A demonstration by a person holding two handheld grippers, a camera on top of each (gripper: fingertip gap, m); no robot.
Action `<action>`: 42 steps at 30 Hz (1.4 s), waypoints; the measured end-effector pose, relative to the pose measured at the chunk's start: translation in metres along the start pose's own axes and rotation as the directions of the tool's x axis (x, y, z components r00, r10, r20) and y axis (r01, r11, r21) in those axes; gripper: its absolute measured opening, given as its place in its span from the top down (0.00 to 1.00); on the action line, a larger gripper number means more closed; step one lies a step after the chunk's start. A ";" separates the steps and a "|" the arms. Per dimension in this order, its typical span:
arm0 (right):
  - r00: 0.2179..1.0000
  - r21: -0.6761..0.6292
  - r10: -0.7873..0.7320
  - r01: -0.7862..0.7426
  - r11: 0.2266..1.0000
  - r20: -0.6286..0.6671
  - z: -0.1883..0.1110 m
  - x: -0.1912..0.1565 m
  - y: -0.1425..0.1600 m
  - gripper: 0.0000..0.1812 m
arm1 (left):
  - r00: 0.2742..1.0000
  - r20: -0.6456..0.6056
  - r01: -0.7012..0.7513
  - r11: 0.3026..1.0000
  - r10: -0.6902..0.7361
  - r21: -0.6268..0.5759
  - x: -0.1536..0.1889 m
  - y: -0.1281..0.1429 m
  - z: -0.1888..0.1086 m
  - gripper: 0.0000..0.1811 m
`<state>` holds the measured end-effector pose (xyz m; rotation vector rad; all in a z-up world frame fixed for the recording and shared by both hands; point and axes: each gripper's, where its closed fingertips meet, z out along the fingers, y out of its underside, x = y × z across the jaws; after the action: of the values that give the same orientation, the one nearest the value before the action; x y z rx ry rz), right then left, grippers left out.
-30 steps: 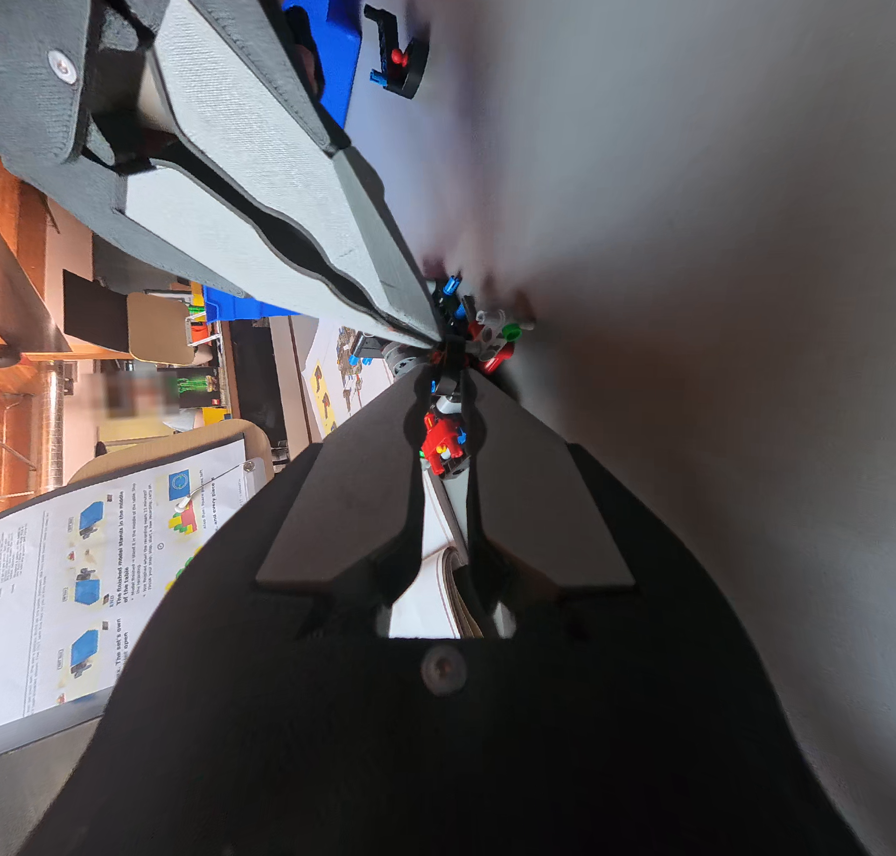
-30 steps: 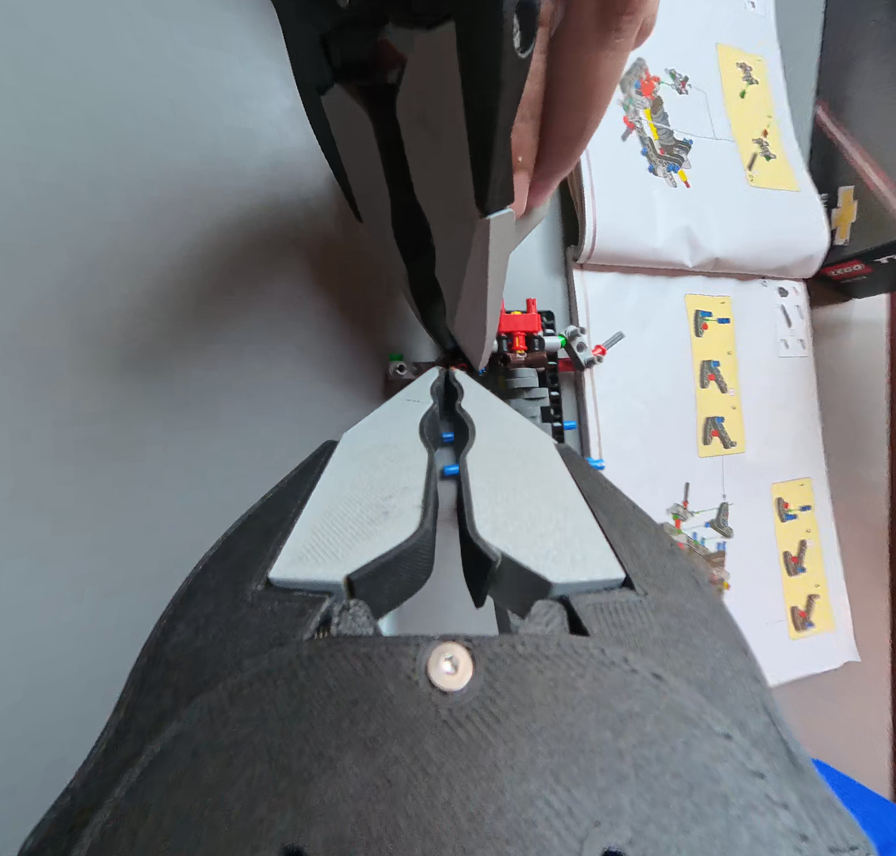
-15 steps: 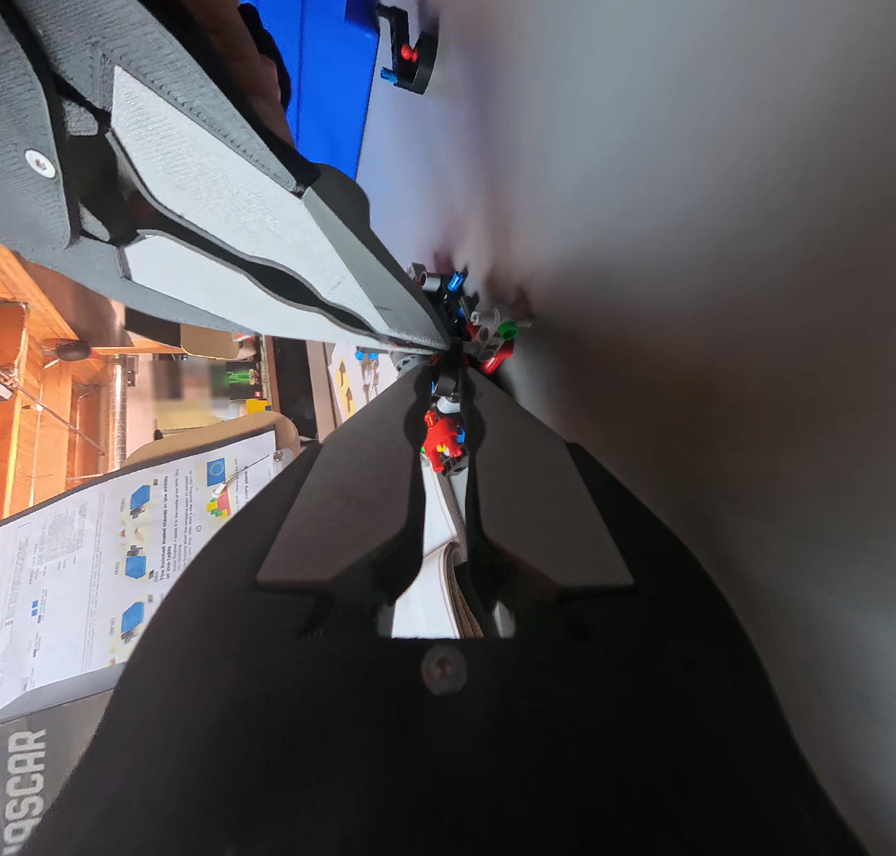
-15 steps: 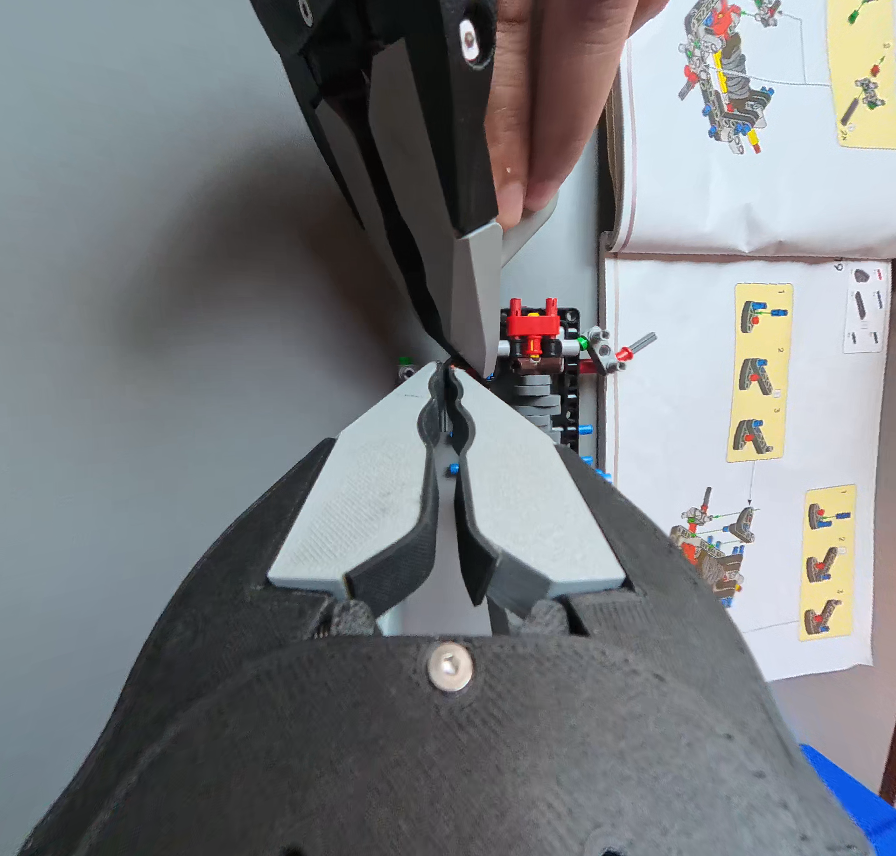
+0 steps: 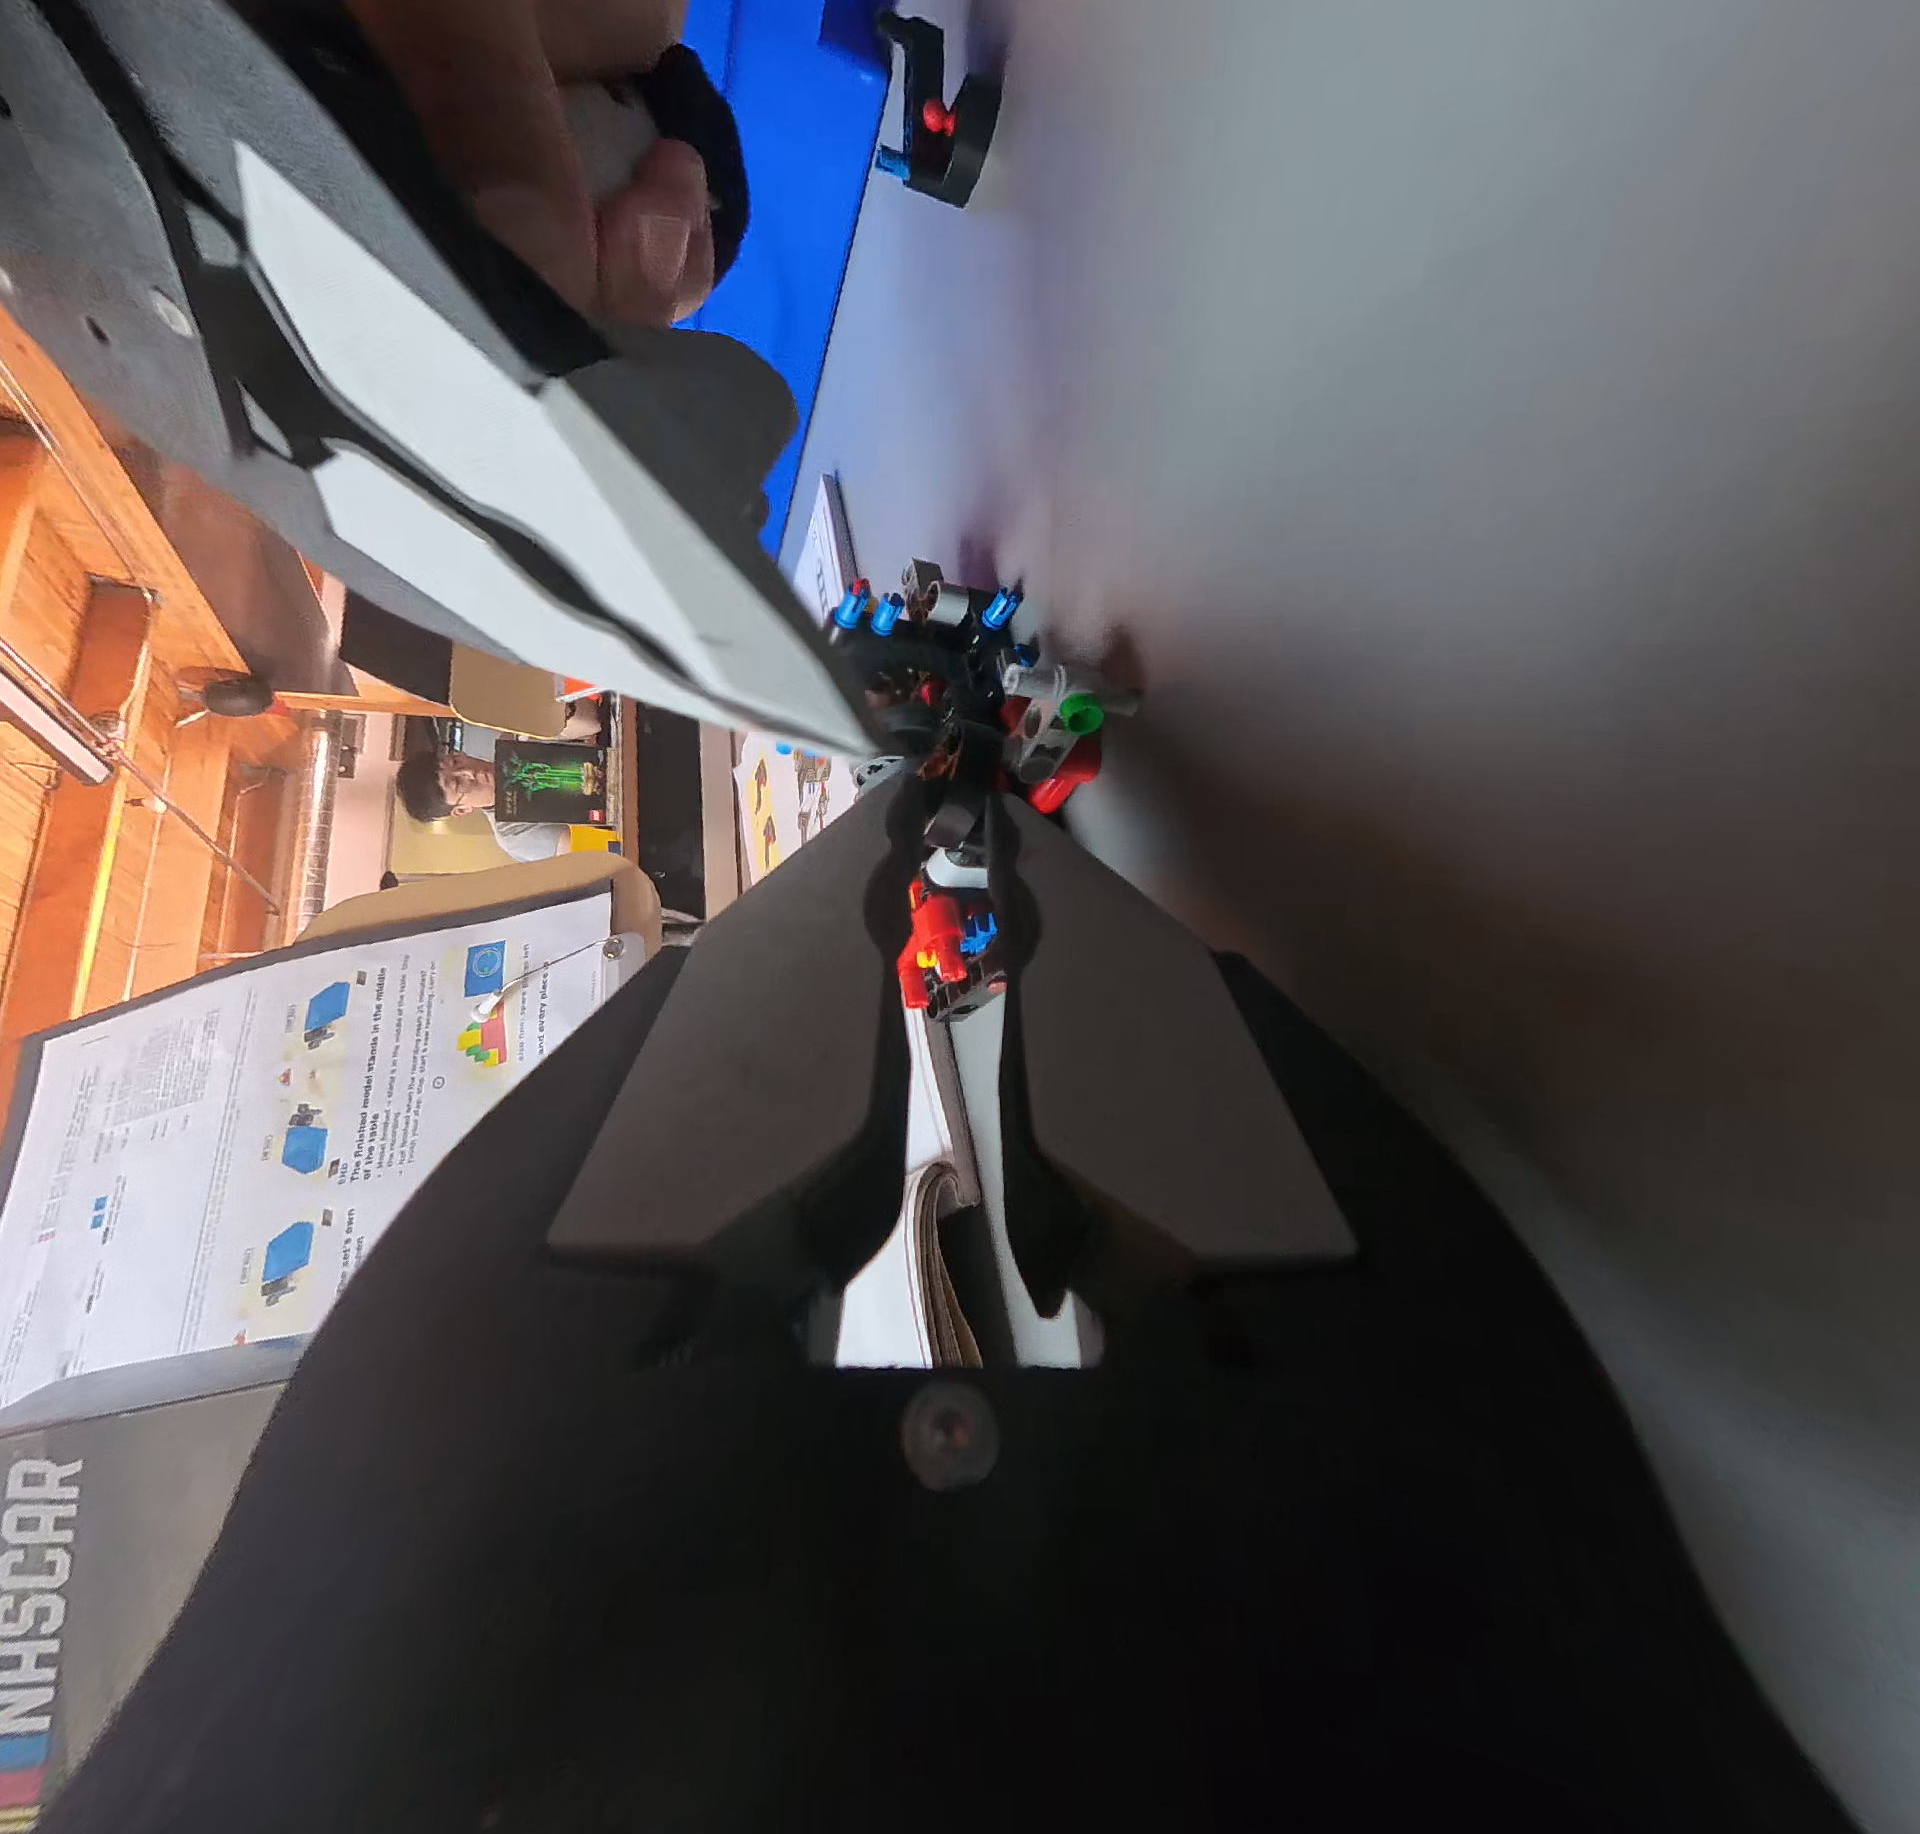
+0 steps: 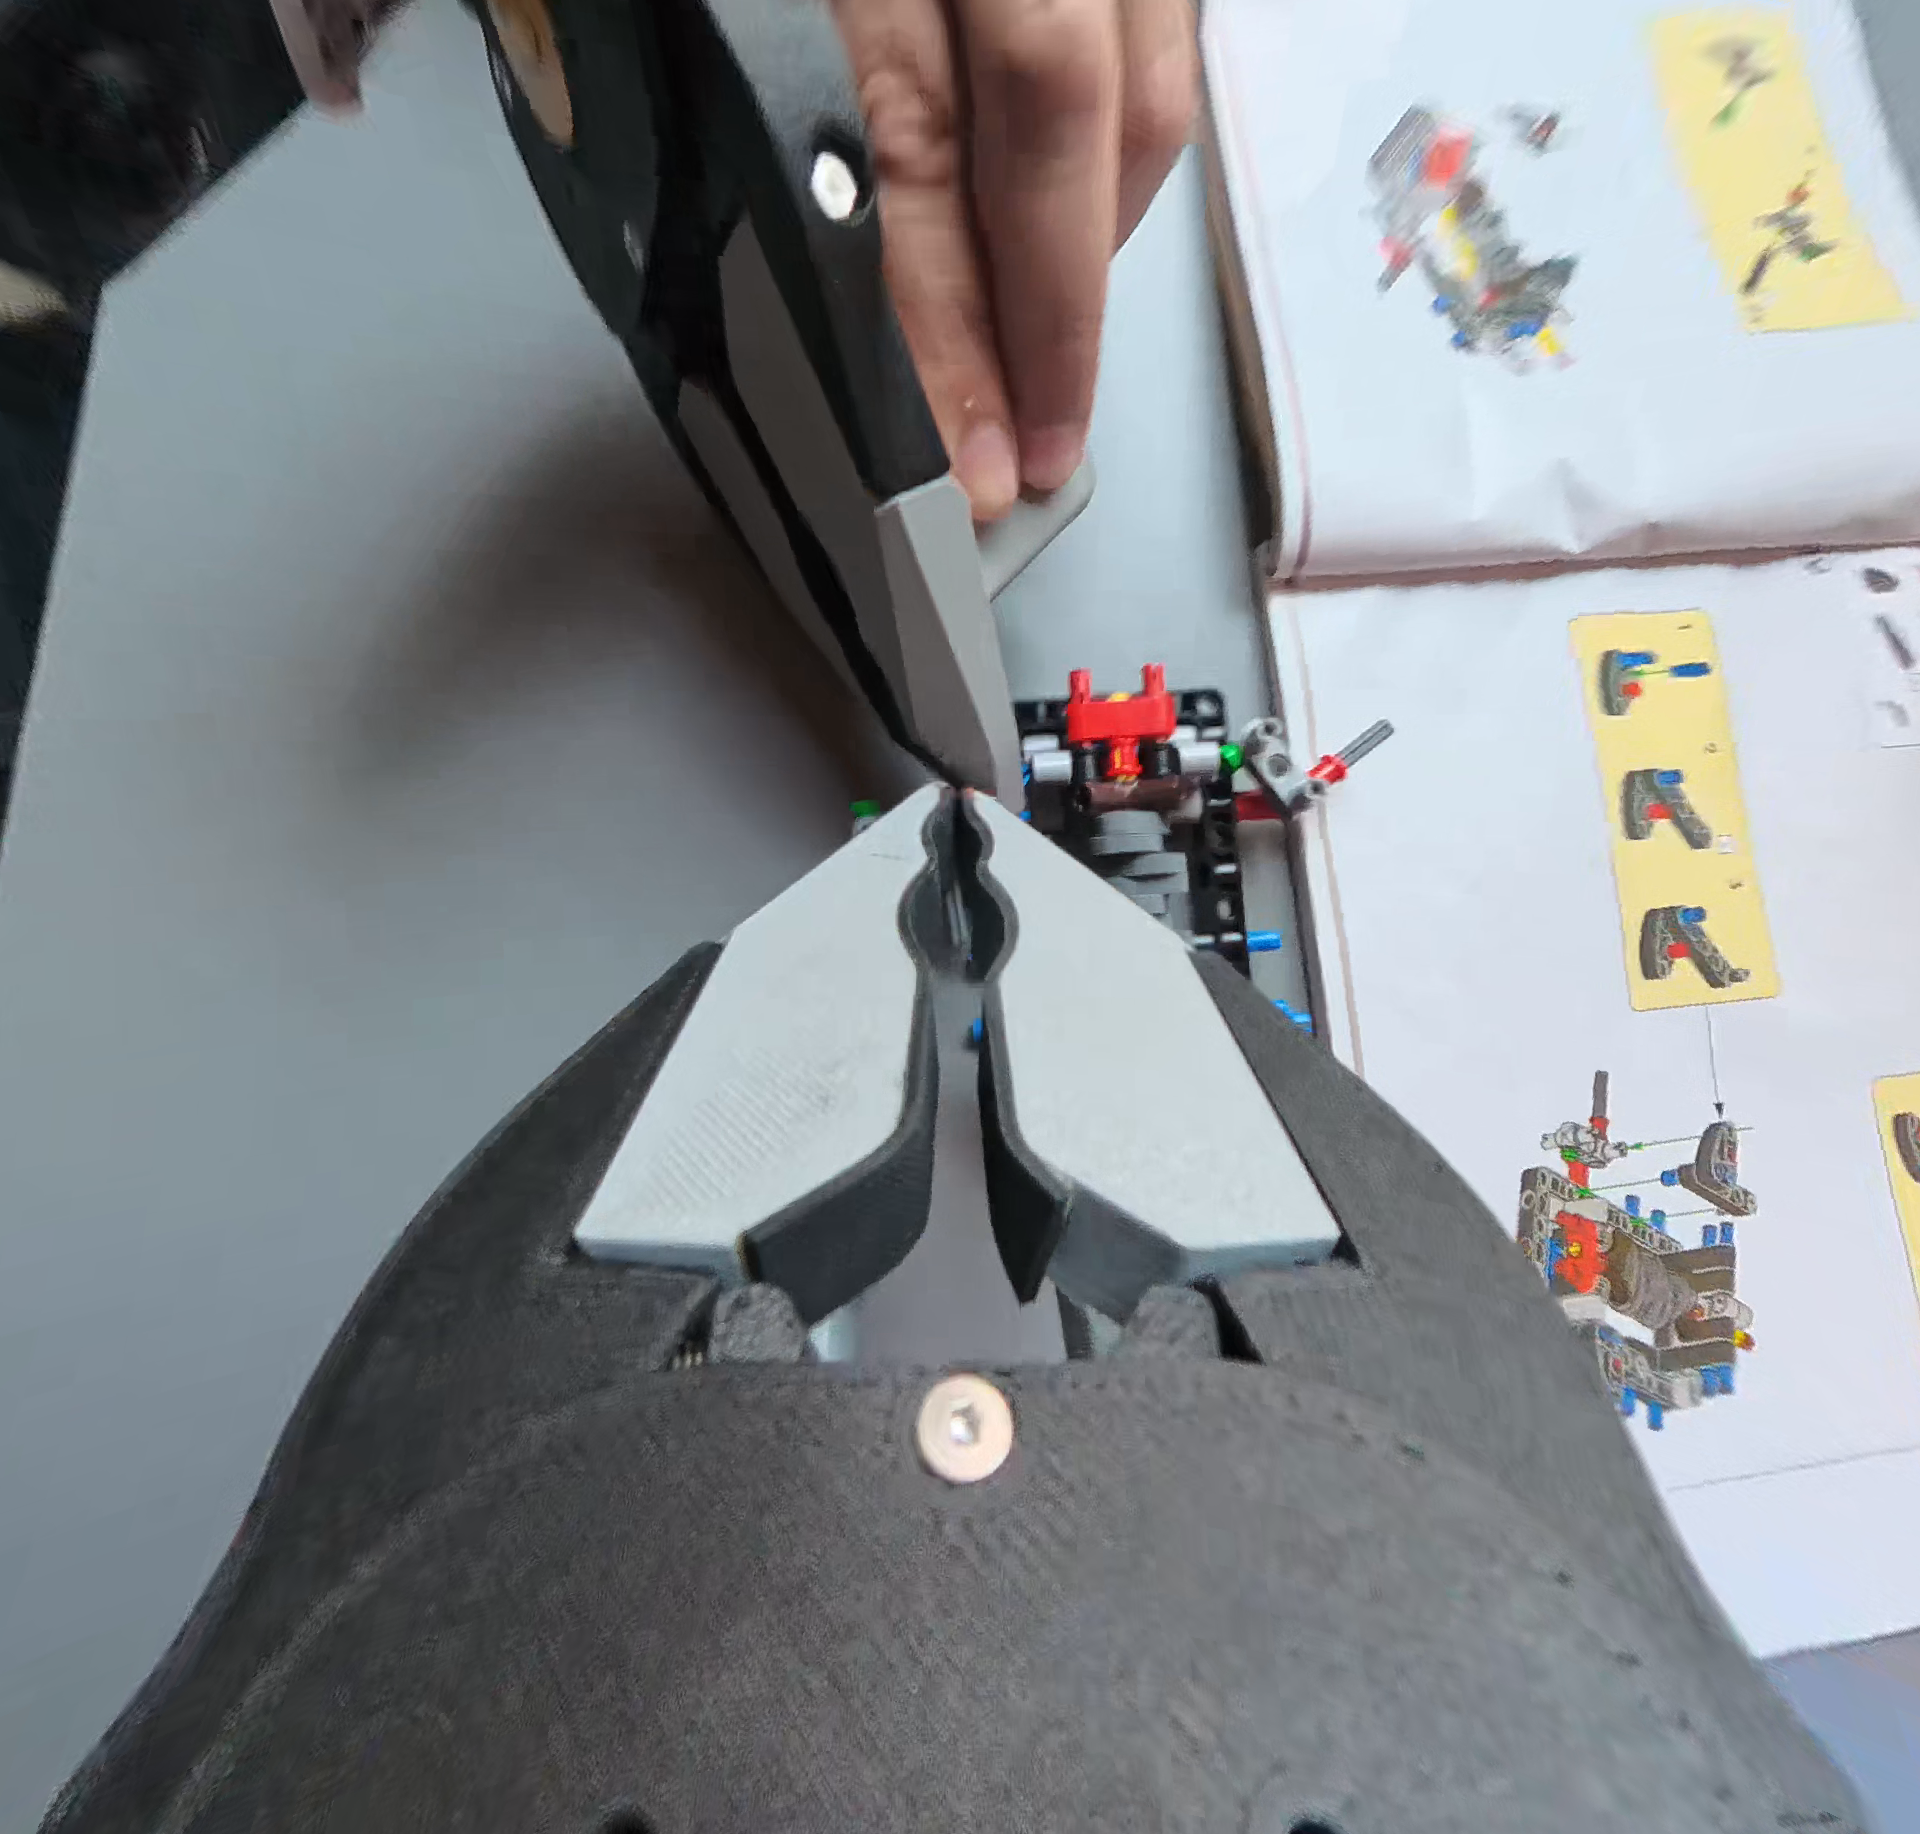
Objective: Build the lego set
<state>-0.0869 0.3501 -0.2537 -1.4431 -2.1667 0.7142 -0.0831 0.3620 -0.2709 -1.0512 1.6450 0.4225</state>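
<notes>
The lego model point(image 6: 1127, 776), a black frame with a red piece, grey gears and blue pins, lies on the grey table next to the booklet. It also shows in the left wrist view point(image 5: 966, 683). My left gripper point(image 5: 940, 797) is shut on the model's edge; it comes down from the top in the right wrist view point(image 6: 951, 761). My right gripper point(image 6: 951, 797) is shut on a thin dark piece point(image 6: 954, 906) at the model's left edge, its tips touching the left gripper's tips. It enters the left wrist view point(image 5: 862, 735) from the upper left.
An open instruction booklet point(image 6: 1558, 849) lies right of the model. A blue bin point(image 5: 790, 174) and a loose black piece with a red pin point(image 5: 940, 122) sit farther off. A printed sheet point(image 5: 260, 1109) and a dark box point(image 5: 62, 1576) stand at the left. A hand point(image 6: 997, 226) holds the left gripper. The tips of both grippers are at nearly the same place.
Both grippers stay shut at the model. The right gripper has swung round it, so its holder's hand now shows in the left wrist view. The left gripper leans more steeply in the right wrist view.
</notes>
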 end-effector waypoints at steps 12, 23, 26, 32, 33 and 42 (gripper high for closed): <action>0.973 -0.130 -0.060 0.032 0.991 -0.223 0.000 0.020 0.019 1.00 | 0.985 -0.088 0.150 0.988 -0.146 0.042 -0.007 0.000 -0.015 0.87; 0.970 -0.180 -0.132 0.096 0.979 -0.204 0.006 0.016 0.002 1.00 | 0.964 -0.217 0.152 0.988 -0.153 -0.022 0.020 0.013 -0.014 0.97; 0.981 -0.139 -0.108 0.086 0.987 -0.163 0.004 0.014 -0.008 1.00 | 0.959 -0.224 0.171 0.985 -0.171 -0.020 0.020 0.014 -0.013 0.97; 0.986 -0.230 -0.124 0.096 0.969 -0.109 0.014 0.014 0.000 1.00 | 0.958 -0.218 0.188 0.982 -0.187 -0.016 0.020 0.014 -0.011 0.99; 0.987 -0.245 -0.125 0.097 0.965 -0.103 0.014 0.014 0.001 1.00 | 0.958 -0.217 0.189 0.982 -0.188 -0.014 0.020 0.014 -0.011 0.99; 0.990 -0.377 -0.141 0.121 0.918 -0.028 0.014 0.015 0.003 1.00 | 0.945 -0.223 0.249 0.968 -0.240 0.013 0.021 0.014 -0.010 0.99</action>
<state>-0.0988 0.3620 -0.2649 -1.4538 -2.4222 0.2135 -0.1008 0.3538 -0.2892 -1.2898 1.6798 0.1094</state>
